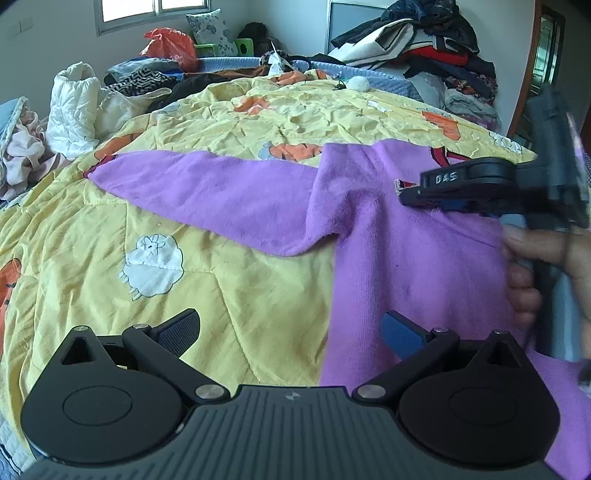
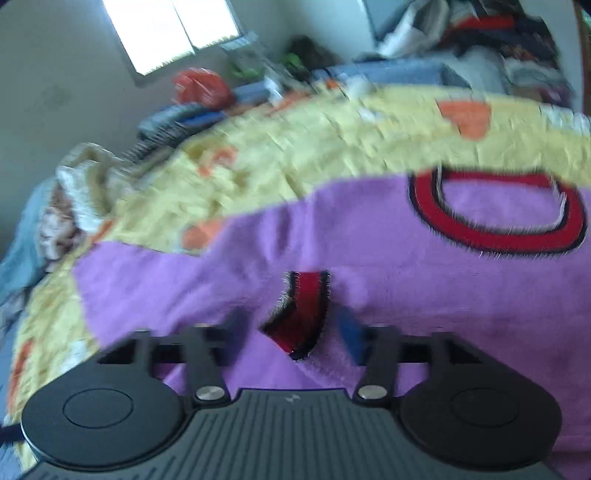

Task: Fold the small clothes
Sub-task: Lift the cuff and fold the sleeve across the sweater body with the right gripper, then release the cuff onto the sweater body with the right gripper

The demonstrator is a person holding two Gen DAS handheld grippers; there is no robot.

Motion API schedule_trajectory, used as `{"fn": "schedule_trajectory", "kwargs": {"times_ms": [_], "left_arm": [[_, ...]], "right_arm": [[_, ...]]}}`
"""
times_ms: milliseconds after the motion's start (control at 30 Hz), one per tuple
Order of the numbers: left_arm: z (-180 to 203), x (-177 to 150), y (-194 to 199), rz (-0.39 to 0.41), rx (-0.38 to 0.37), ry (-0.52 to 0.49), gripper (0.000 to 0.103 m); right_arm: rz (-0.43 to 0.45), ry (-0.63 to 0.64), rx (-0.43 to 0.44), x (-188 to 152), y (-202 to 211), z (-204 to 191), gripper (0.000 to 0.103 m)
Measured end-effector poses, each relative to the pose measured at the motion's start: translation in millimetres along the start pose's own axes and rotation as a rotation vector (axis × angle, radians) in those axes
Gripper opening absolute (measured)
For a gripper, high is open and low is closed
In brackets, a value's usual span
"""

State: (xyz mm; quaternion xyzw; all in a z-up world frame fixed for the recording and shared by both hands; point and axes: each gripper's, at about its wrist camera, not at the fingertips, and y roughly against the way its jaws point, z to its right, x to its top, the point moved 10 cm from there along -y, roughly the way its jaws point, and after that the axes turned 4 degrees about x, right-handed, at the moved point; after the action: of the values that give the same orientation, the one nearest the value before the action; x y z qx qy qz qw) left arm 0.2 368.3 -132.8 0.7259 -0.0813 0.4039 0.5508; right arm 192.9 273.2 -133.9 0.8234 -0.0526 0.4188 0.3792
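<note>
A small purple sweater lies on the yellow quilt, one sleeve stretched out to the left. Its red collar shows in the blurred right wrist view. My left gripper hovers open over the sweater's left edge, with nothing between its fingers. My right gripper sits over the sweater's body, its fingers drawn in around the other sleeve's red cuff, which stands folded between them. In the left wrist view, a hand holds the right gripper near the collar.
Heaps of clothes rise at the bed's far right. A white padded jacket and other garments lie along the left edge. An orange bag and a pillow sit near the window.
</note>
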Motion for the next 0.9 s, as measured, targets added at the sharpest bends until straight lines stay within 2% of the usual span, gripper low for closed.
{"fn": "schedule_trajectory", "kwargs": {"times_ms": [67, 167, 233, 367, 500, 567, 600, 633, 667, 700, 733, 800, 900], "left_arm": [[0, 3, 0, 0.006, -0.003, 0.005, 0.103], [4, 11, -1, 0.017, -0.035, 0.022, 0.103], [11, 16, -5, 0.012, -0.074, 0.045, 0.103], [40, 33, -14, 0.000, -0.200, 0.098, 0.103], [89, 64, -24, 0.023, -0.370, 0.122, 0.103], [117, 81, -33, 0.031, -0.422, 0.110, 0.103], [131, 88, -39, 0.033, -0.438, 0.102, 0.103], [144, 93, -47, 0.033, -0.441, 0.088, 0.103], [157, 98, -55, 0.035, -0.442, 0.065, 0.103], [168, 100, -65, 0.038, -0.420, 0.038, 0.103], [176, 102, -77, 0.037, -0.366, 0.004, 0.103], [182, 98, -98, 0.017, -0.278, -0.055, 0.103], [170, 83, -124, -0.052, -0.193, -0.085, 0.103]], "right_arm": [[0.050, 0.089, -0.073, 0, 34, 9, 0.065], [0.118, 0.140, -0.234, -10, 92, 60, 0.065], [0.129, 0.124, -0.366, -19, 129, 113, 0.065], [0.134, 0.016, -0.499, -39, 187, 197, 0.064], [0.166, -0.091, -0.568, -52, 228, 250, 0.064], [0.177, -0.125, -0.572, -57, 234, 263, 0.059], [0.182, -0.132, -0.564, -57, 234, 267, 0.052], [0.187, -0.143, -0.553, -57, 232, 271, 0.043], [0.178, -0.154, -0.543, -58, 227, 273, 0.039], [0.157, -0.163, -0.529, -59, 220, 273, 0.029], [0.144, -0.166, -0.509, -61, 213, 272, 0.020], [0.123, -0.120, -0.492, -63, 203, 259, 0.017], [0.087, -0.045, -0.541, -71, 201, 250, 0.017]]}}
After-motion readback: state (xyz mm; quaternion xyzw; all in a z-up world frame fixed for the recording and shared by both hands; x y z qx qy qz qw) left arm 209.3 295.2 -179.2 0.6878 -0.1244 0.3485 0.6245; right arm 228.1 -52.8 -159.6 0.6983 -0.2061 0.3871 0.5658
